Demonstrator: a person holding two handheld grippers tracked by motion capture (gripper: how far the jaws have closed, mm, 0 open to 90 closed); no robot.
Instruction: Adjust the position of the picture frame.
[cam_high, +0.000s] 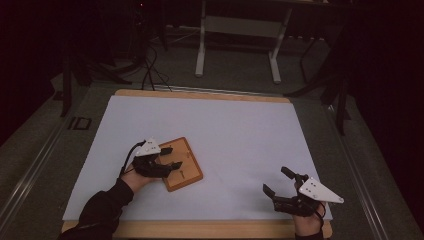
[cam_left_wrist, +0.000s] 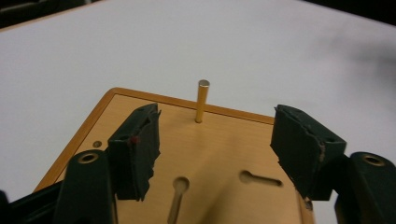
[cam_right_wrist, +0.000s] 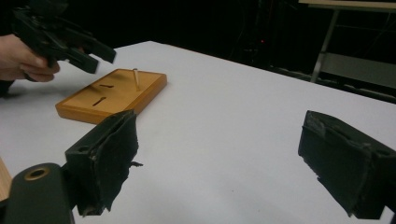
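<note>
White sheeting covers the desk (cam_high: 240, 130), and the flat wooden board with keyhole slots (cam_high: 186, 167) lies toward its left front. Your left gripper (cam_left_wrist: 215, 140) hovers over the board – jaws apart, gripping nothing – with the thin upright brass pin (cam_left_wrist: 202, 100) ahead near the far edge. It looks stiff, light and slippery – pinch it mid-shaft. Your right gripper (cam_high: 278, 181) waits unclenched by the right front corner.

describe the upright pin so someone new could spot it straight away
On the white table cover lies one wooden board, left of centre under the left gripper. Near its far edge stands a thin brass-coloured pin, upright; the board's other features are keyhole-shaped slots sunk into it.
</note>
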